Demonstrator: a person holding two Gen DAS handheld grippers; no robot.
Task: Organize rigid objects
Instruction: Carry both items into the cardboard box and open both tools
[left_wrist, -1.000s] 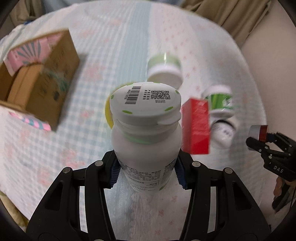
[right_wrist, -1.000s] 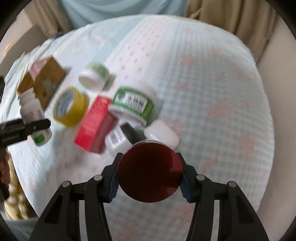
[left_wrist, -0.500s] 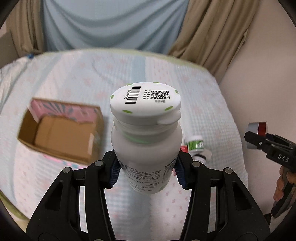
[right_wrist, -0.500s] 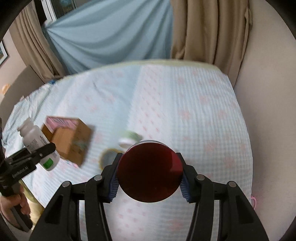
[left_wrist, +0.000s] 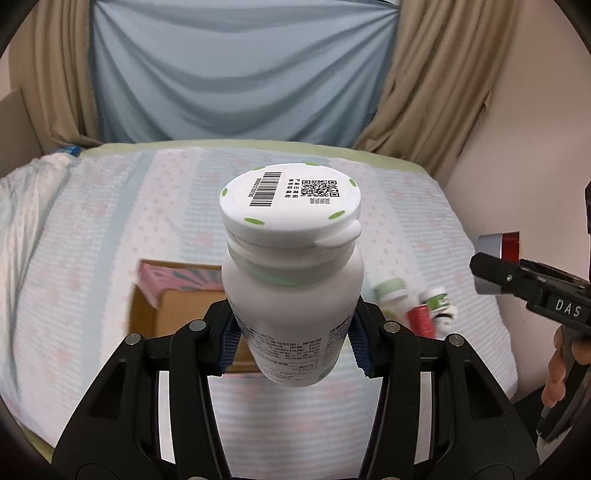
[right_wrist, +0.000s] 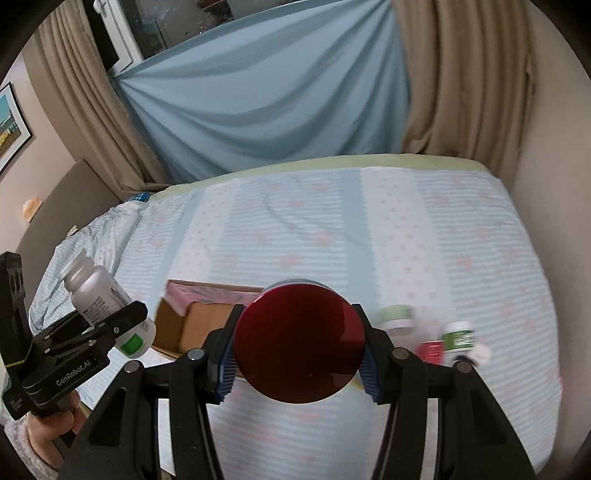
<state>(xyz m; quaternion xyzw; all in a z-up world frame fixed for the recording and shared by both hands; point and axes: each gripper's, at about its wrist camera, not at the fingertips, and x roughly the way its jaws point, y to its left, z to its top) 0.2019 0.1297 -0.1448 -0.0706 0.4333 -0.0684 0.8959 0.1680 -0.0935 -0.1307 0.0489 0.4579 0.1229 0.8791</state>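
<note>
Nearest in the left wrist view, a white bottle (left_wrist: 291, 280) is clamped between the blue pads of the left gripper (left_wrist: 291, 345), its long axis running up and away from the camera so that the barcoded cap (left_wrist: 290, 205) faces the lens. In the right wrist view, a red-lidded tin (right_wrist: 300, 341) is likewise pinched at its rim by the right gripper (right_wrist: 300, 356), with the flat lid turned toward the camera. Both tools are thus occupied, each with one item, and both are held above the bedspread (right_wrist: 461, 258) rather than resting on it. Beyond and below the grippers, one open cardboard box (left_wrist: 173, 314) is seen, lying ahead and slightly left of both loads; it is judged to be the place where the items are meant to go. The left gripper appears the nearer to the box opening, since the bottle hangs almost directly over its near edge. To the right of the box, a small loose group is left on the cover: one green-lidded jar (right_wrist: 397, 316), one green-labelled bottle (right_wrist: 459, 338) and one red box (right_wrist: 430, 350) can be counted, while further pieces beside them are too blurred to be told apart. Farthest back, a blue drape (left_wrist: 236, 70) is hung between tan curtains (left_wrist: 436, 85).
</note>
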